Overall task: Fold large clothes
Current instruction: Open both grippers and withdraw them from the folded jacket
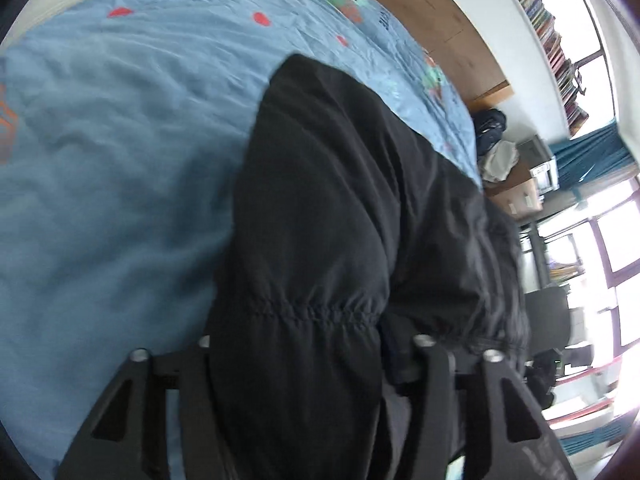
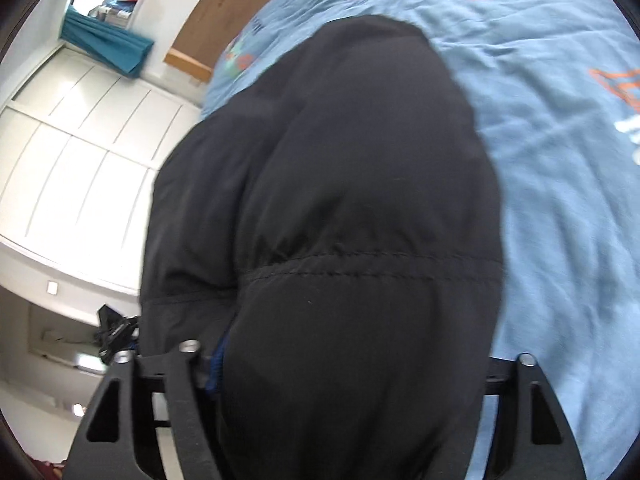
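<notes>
Black padded cloth fills the middle of both wrist views: a large dark jacket (image 1: 320, 220) lying on a bed with a light blue printed cover (image 1: 100, 160).

In the left wrist view, the blue cover takes up the whole left half of the frame, wrinkled, with red dots and coloured prints toward the top. The jacket runs from the upper middle down to the bottom edge, with a gathered elastic seam crossing it low in the picture. At the bottom, the left gripper (image 1: 312, 360) has the jacket bunched between its two black fingers, which stand fairly wide apart; whether the pads press on the cloth I cannot tell, since the cloth covers them. At the far right are a wooden headboard (image 1: 460, 20), a shelf of books (image 1: 552, 32), a teal curtain (image 1: 588, 156) and bright windows.

In the right wrist view, white wardrobe doors (image 2: 80, 152) and another teal curtain (image 2: 104, 48) fill the left side. The jacket (image 2: 340, 180) bulges through the centre, a stitched seam running across it, with a sliver of blue lining near the left finger. The right gripper (image 2: 344, 360) straddles it at the bottom, fingers spread wide, the cloth hiding the pads, so a grip cannot be confirmed. The blue cover (image 2: 560, 160) spreads across the right side.
</notes>
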`<action>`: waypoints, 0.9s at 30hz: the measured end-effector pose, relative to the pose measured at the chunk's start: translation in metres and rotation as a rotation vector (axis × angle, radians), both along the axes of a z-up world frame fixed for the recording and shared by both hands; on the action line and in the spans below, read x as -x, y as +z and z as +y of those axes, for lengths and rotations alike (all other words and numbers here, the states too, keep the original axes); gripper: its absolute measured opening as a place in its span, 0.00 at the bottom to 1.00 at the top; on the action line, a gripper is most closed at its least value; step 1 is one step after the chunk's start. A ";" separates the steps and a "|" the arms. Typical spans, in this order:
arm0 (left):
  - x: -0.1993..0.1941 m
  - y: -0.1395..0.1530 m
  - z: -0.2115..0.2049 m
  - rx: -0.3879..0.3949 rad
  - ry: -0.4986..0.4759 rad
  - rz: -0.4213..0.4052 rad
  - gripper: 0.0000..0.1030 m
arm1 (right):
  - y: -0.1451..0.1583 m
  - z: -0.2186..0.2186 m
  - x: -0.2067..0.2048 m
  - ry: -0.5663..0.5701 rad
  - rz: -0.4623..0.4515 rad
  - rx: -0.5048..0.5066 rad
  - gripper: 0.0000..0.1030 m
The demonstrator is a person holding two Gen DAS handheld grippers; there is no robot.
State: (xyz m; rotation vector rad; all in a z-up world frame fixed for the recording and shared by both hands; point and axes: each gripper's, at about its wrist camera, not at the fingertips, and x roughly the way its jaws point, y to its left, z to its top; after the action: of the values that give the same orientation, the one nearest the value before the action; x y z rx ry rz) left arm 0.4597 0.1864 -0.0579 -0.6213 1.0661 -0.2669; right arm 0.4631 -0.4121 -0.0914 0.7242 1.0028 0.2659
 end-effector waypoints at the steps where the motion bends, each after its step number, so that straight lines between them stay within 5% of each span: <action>1: 0.002 0.001 0.001 -0.006 0.000 -0.004 0.57 | 0.006 -0.001 0.004 -0.010 -0.004 0.012 0.78; 18: 0.067 0.057 0.033 -0.287 0.246 -0.218 0.64 | 0.050 -0.021 0.078 -0.204 -0.198 0.216 0.88; 27: 0.120 0.094 0.031 -0.412 0.279 -0.317 0.69 | 0.067 -0.011 0.115 -0.259 -0.250 0.284 0.96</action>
State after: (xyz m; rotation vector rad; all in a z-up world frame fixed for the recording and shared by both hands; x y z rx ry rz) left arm 0.3401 0.2174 0.0362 -0.3345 0.6890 0.0971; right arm 0.3483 -0.4230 -0.0241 0.5387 0.6825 -0.0139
